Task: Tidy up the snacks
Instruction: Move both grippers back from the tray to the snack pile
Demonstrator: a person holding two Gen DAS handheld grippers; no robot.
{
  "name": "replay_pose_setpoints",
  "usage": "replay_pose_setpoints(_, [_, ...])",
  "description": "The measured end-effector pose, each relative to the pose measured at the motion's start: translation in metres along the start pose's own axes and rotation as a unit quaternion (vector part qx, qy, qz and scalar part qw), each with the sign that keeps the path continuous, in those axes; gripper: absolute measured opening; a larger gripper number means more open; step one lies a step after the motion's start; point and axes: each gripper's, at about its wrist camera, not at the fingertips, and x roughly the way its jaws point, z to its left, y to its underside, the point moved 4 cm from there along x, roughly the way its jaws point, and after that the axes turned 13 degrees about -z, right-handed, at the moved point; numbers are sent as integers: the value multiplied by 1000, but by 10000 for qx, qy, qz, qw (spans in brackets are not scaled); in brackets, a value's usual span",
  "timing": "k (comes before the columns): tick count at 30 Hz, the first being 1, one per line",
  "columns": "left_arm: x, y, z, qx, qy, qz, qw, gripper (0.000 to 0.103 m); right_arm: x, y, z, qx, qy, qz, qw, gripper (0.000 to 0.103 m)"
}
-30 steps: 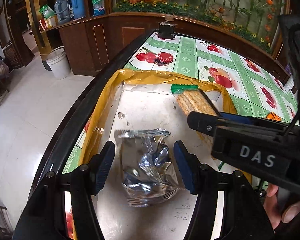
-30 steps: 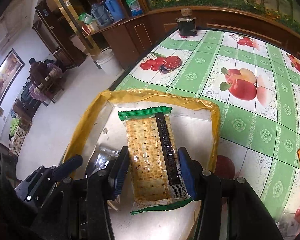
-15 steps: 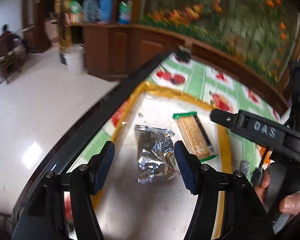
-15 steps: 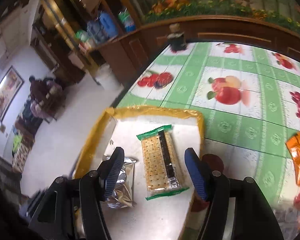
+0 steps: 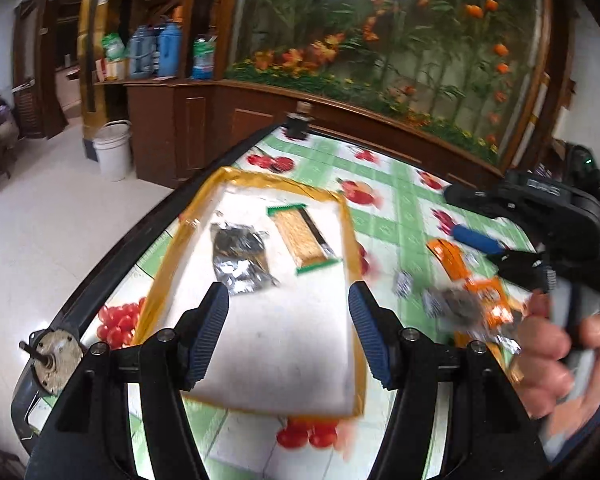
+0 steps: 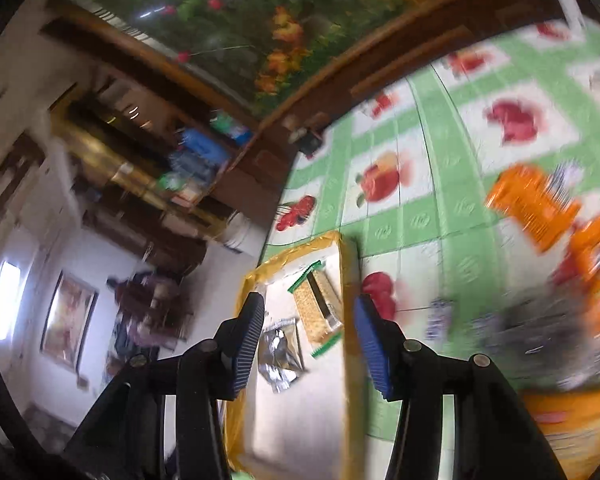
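A white tray with a yellow taped rim (image 5: pixel 284 185) lies at the table's left edge. In it a silver foil packet (image 5: pixel 242 258) lies beside a cracker pack with green ends (image 5: pixel 302 236). My left gripper (image 5: pixel 288 322) hovers open above the tray's near half, with nothing between its fingers. My right gripper (image 6: pixel 308 342) is lifted and tilted over the tray's right rim (image 6: pixel 348 280). Its jaws are closing with nothing between them, and the cracker pack (image 6: pixel 316 308) lies free below. Orange snack packets (image 5: pixel 460 264) (image 6: pixel 532 208) lie to the right on the cloth.
The table has a green fruit-print cloth (image 5: pixel 404 208) and a black edge (image 5: pixel 112 252) dropping to the floor on the left. A dark jar (image 5: pixel 298 124) stands at the far end. Small silvery wrappers (image 5: pixel 456 304) lie among the orange packets. A hand (image 5: pixel 560 344) grips the right tool.
The right gripper let go of the cracker pack, which now lies in the tray, then rose and swung right. The left gripper drew back and up from the foil packet.
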Motion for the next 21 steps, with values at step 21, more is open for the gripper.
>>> replay_pose_setpoints(21, [8,89,-145,1061,1671,1159,9733,69,-160,10,-168,-861,895,-135,9922,60])
